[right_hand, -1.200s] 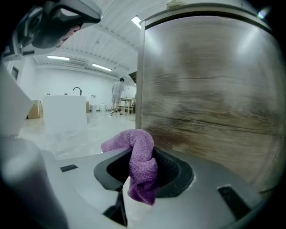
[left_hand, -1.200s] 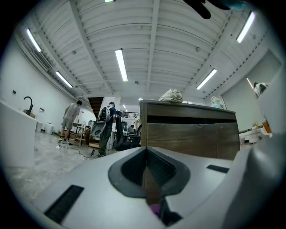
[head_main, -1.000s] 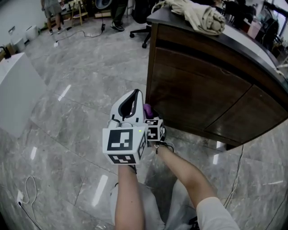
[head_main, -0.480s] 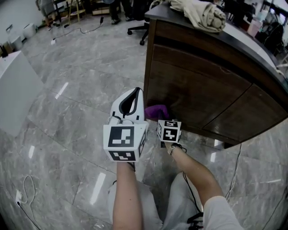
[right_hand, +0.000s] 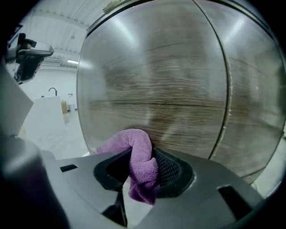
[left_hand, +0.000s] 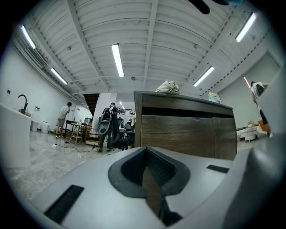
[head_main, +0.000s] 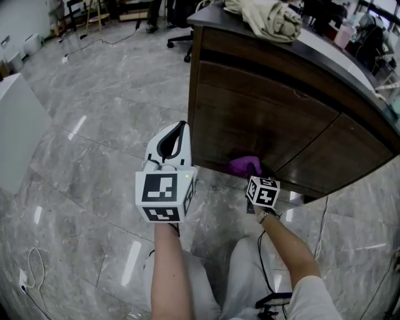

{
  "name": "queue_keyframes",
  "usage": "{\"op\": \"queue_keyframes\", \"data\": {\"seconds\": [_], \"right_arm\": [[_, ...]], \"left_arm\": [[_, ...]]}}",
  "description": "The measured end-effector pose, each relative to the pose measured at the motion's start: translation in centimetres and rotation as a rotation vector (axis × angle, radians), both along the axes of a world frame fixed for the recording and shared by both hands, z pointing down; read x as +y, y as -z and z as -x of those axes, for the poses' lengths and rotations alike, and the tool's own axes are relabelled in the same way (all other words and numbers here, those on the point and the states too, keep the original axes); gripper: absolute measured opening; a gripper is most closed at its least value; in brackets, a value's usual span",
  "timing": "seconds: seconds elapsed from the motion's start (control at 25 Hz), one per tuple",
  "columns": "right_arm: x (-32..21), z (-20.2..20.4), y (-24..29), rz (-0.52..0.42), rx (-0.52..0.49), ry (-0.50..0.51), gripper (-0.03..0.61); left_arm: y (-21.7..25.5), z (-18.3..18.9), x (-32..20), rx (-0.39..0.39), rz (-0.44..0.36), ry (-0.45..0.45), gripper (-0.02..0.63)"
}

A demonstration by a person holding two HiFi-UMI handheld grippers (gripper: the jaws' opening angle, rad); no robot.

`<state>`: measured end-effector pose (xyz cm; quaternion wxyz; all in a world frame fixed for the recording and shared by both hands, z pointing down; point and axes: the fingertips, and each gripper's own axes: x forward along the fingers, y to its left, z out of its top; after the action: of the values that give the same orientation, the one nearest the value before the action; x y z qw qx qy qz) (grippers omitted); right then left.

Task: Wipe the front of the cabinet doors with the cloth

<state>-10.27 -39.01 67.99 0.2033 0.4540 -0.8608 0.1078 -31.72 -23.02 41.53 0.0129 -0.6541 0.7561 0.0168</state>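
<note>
The right gripper (right_hand: 144,178) is clenched on the purple cloth (right_hand: 134,143), held low against the dark wood cabinet door (head_main: 250,119). The left gripper (head_main: 172,140), jaws together and empty, hangs over the glossy grey marble floor (head_main: 94,144). Beige fabric (head_main: 265,19) lies on the tabletop (head_main: 325,47).

Head view: left gripper (head_main: 174,136) sits centre frame, pointing up-frame, clear of the cabinet (head_main: 262,112), with its marker cube (head_main: 164,197) nearest the camera. Right gripper (head_main: 255,180) is right of centre, low at the cabinet front, purple cloth (head_main: 244,165) bunched at its tip against the bottom of the left door. Both forearms enter from the bottom edge. Beige fabric heap (head_main: 265,17) lies on the cabinet top, upper right. Grey marble floor (head_main: 94,125). White block (head_main: 19,137) at left edge, loose cable (head_main: 34,269) lower left.
</note>
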Motion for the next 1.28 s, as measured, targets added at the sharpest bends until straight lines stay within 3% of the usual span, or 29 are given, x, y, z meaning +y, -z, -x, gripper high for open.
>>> {"op": "queue_keyframes", "data": {"seconds": [0.36, 0.6, 0.76, 1.0, 1.16, 1.28], "right_arm": [[-2.5, -10.9, -0.5, -0.008, 0.076, -0.17, 0.141], [-2.2, -13.0, -1.2, 0.026, 0.043, -0.277, 0.138], [1.2, -7.6, -1.8, 0.092, -0.01, -0.162, 0.138], [7.0, 6.1, -4.0, 0.133, -0.005, 0.076, 0.139], [9.2, 14.0, -4.6, 0.09, 0.027, 0.179, 0.138], [9.1, 17.6, -5.1, 0.064, 0.039, 0.196, 0.139]], "left_arm": [[0.2, -0.3, -0.1, 0.0, -0.005, -0.001, 0.006], [0.4, -0.4, 0.0, -0.012, -0.006, -0.002, 0.006], [0.6, 0.1, 0.2, 0.002, -0.018, 0.012, 0.006], [0.9, 0.0, 0.4, -0.021, -0.01, 0.016, 0.006], [1.5, 0.3, 1.1, -0.009, -0.029, 0.032, 0.006], [1.8, 0.1, 1.2, -0.031, -0.035, 0.03, 0.006]]}}
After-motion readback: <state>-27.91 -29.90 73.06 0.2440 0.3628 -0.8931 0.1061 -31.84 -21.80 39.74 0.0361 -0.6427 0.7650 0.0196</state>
